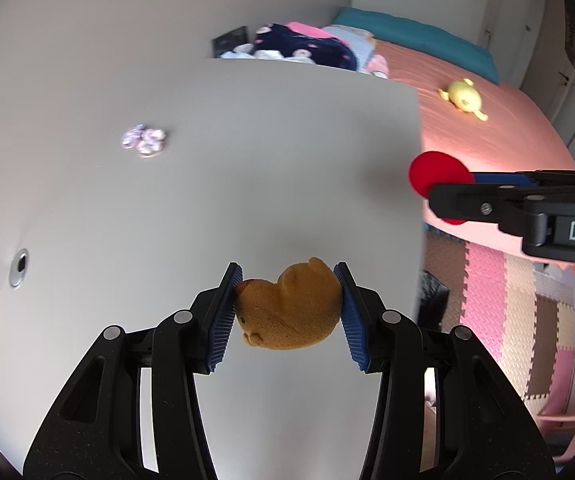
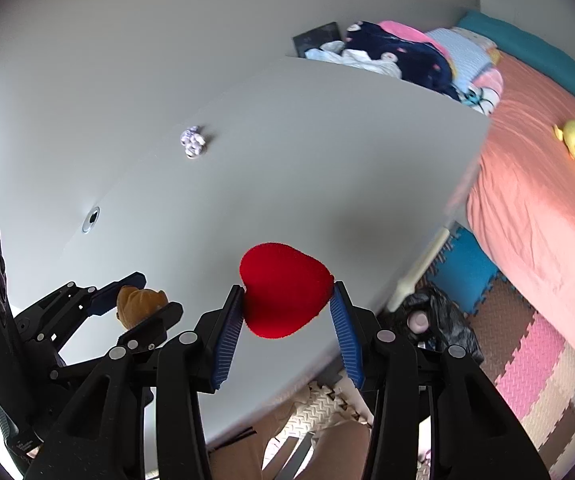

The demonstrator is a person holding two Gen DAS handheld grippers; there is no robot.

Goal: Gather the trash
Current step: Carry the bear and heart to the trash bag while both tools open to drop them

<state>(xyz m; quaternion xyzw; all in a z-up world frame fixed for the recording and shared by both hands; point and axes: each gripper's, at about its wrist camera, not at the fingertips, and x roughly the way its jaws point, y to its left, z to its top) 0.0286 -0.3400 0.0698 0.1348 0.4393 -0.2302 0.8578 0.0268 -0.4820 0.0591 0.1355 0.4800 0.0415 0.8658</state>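
Left wrist view: your left gripper [image 1: 288, 304] clamps a brown plush toy [image 1: 287, 312] above the table [image 1: 247, 160]; your right gripper [image 2: 287, 300] clamps a red plush heart [image 2: 283, 290].

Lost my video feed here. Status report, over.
Left tongs shut on brown plush. Right tongs shut on red heart. Crumpled wad on white table. Path unobstructed.
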